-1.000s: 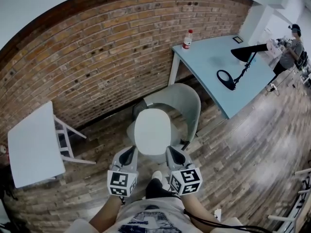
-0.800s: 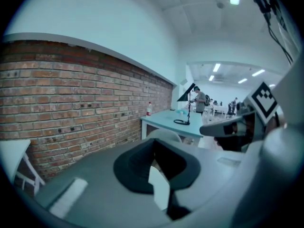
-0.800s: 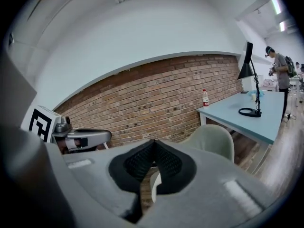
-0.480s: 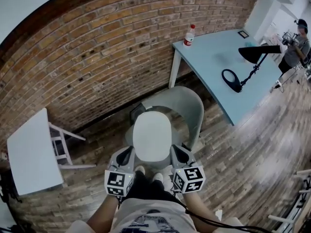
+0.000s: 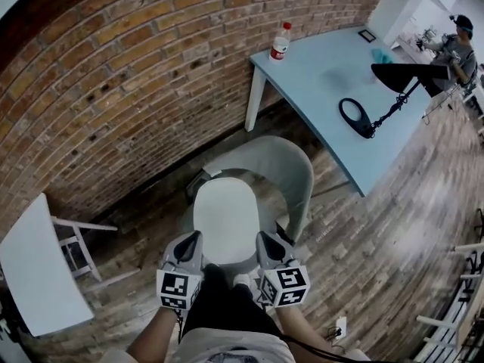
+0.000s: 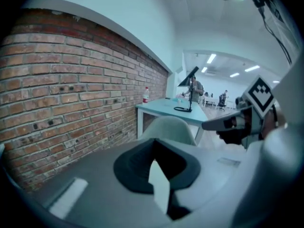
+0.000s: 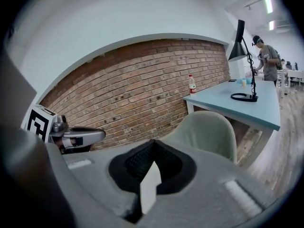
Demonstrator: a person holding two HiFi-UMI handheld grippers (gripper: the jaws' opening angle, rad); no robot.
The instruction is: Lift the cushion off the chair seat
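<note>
Brick wall (image 5: 136, 74): one, behind the chair.
Blue table (image 5: 325, 89): one, to the right, bearing one black lamp (image 5: 393, 89).
Chair (image 5: 293, 169): one, a grey shell.
Cushion (image 5: 227, 218): one, white, flat on the chair seat, lying between the two grippers and ahead of their tips.
Left gripper (image 5: 192, 238): one, at the cushion's near-left edge, jaws pressed together, nothing between them.
Right gripper (image 5: 265, 238): one, at the near-right edge, jaws likewise together, empty.
Bottle (image 5: 280, 42): one, on the table's far corner.
</note>
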